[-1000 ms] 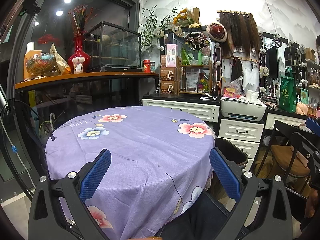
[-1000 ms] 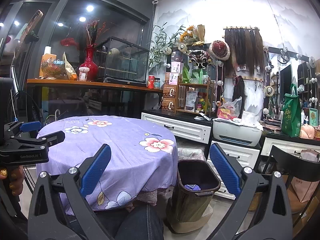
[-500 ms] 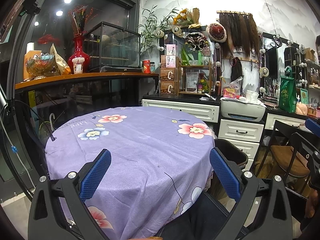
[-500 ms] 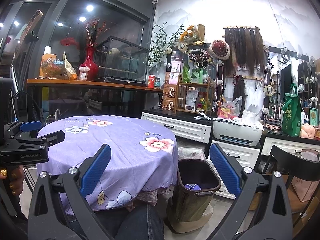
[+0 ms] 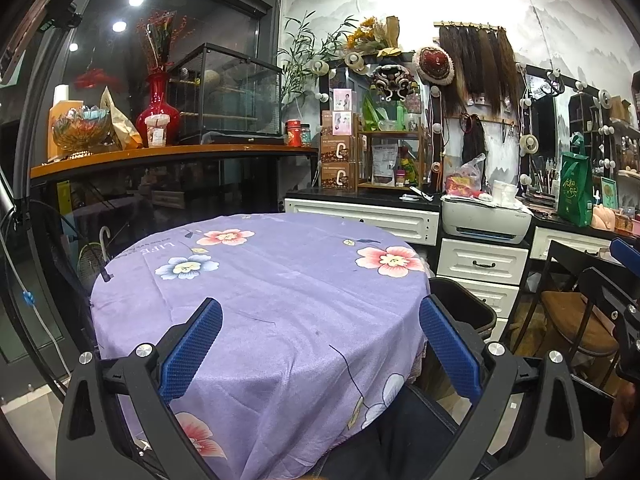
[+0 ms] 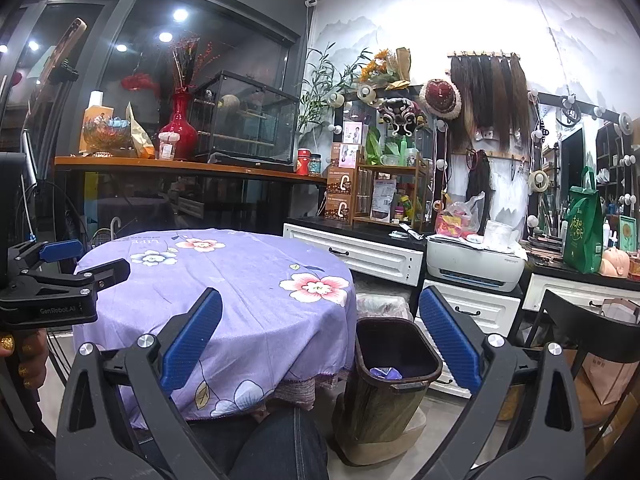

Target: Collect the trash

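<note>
A crumpled bluish-purple scrap of trash (image 6: 385,372) lies at the bottom of the dark brown bin (image 6: 394,390), which stands on the floor just beside the round table's edge, at about 5 o'clock from the table's centre in the right wrist view. In the left wrist view only the bin's (image 5: 464,308) dark rim peeks out past the table at 3 o'clock.

The table wears a purple flowered cloth (image 5: 280,300) with nothing lying on it that I can make out.

The right gripper (image 6: 320,344) is spread wide, its blue pads (image 6: 192,340) far apart and holding nothing; the bin sits between them, toward the right finger. The left gripper (image 5: 320,344) is likewise spread wide and empty, hovering above the near part of the cloth. From the right wrist camera, the left gripper (image 6: 64,264) appears at 9 o'clock, side-on, with a hand (image 6: 24,360) under it.

Behind the bin, toward 1 o'clock, a white printer (image 6: 474,266) sits on white drawers (image 6: 472,312). A red vase (image 6: 182,128) stands on the wooden shelf at 11 o'clock, and a green bag (image 6: 584,232) sits on the counter at 2 o'clock.
</note>
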Action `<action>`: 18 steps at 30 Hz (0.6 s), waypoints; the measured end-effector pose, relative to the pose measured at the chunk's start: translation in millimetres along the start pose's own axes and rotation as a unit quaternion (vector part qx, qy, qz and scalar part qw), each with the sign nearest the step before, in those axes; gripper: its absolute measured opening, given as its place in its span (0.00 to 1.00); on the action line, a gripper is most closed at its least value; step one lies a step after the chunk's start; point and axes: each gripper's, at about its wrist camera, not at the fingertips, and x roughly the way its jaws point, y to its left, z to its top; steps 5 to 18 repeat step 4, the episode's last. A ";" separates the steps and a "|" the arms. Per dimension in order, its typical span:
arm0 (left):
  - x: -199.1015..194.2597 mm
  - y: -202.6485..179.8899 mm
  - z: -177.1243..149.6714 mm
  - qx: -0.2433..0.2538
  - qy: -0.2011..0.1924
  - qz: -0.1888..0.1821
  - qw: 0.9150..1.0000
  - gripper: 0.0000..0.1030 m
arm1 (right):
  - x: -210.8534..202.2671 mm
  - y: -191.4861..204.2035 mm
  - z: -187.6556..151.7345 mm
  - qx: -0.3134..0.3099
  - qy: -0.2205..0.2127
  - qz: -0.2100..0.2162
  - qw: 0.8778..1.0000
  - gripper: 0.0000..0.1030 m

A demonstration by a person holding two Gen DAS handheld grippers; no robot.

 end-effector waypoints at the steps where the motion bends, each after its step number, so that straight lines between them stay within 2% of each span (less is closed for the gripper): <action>1: 0.0 0.0 0.2 0.000 0.000 0.000 1.000 0.95 | 0.0 -0.7 -0.2 0.000 0.000 0.000 1.000 0.94; 18: 0.1 -0.6 0.3 0.000 0.000 -0.001 1.000 0.95 | -0.2 -0.5 -0.2 0.000 0.000 0.000 1.000 0.94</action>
